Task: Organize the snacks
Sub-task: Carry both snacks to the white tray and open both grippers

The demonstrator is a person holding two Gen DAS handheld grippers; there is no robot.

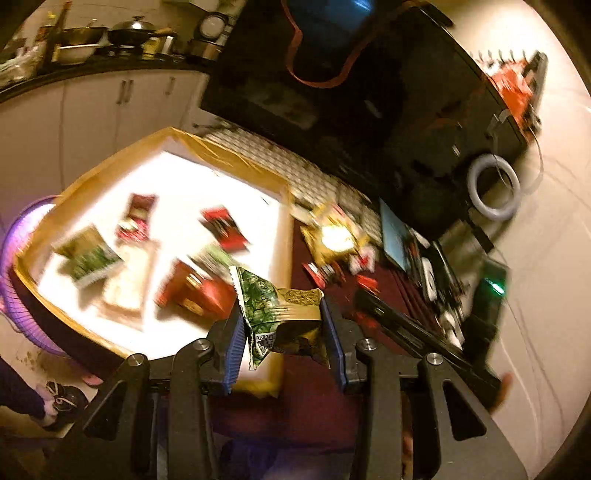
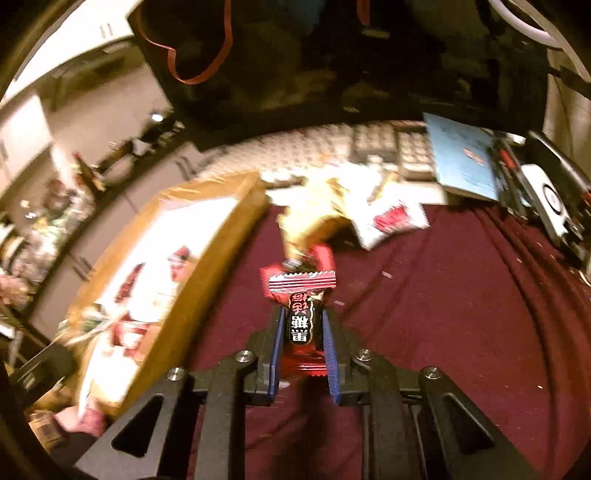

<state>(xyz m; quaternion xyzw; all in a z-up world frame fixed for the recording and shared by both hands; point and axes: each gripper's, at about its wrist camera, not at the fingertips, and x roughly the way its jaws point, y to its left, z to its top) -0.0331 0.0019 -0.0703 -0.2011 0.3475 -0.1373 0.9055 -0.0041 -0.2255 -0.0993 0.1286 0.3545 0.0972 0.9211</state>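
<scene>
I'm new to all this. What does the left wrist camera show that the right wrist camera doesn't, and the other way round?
Only the left wrist view shows the left gripper shut on a green snack packet, a white ring light, and kitchen pots on a far counter.

Only the right wrist view shows the right gripper shut on a red and black candy, and a white and red packet lying on the cloth.

Both show the box holding sorted snacks, the maroon cloth, the keyboard and a shiny yellow packet.

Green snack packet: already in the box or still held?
Still held: the left gripper clamps the green snack packet above the box's near edge.
</scene>
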